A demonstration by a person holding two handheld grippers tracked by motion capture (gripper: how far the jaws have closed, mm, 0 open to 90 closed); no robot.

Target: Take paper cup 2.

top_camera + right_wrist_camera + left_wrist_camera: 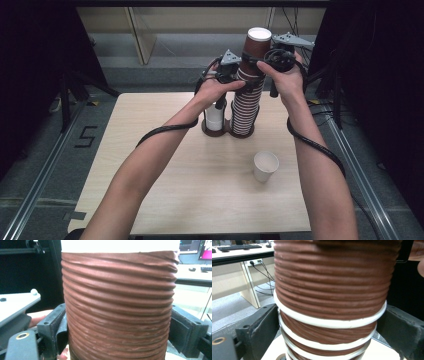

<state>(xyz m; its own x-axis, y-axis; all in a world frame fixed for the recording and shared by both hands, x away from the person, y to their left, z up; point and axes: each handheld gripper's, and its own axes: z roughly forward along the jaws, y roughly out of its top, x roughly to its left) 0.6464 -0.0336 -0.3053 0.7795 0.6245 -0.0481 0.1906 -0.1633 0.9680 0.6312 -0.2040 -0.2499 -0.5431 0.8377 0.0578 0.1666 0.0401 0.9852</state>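
top brown ribbed paper cup (120, 302) | light, crushable; grip mid-wall | right tool (264, 64) pinching it | left tool (239, 75) clamping stack (246, 107)

high view: looking down and forward over table (200, 200) | gripper views: riding jaws, facing opposite sides, very close | sharing: brown cup stack (248, 95) (329, 290) (117, 310)

Both forearms are bare, no sleeves showing. The black left claw (234, 75) carries a grey three-cornered plate with small dark screws; the black right claw (261, 59) bears a like plate. A thick black cable trails from each. Close up, blocky black jaws show bolt holes and a brass-ringed screw.
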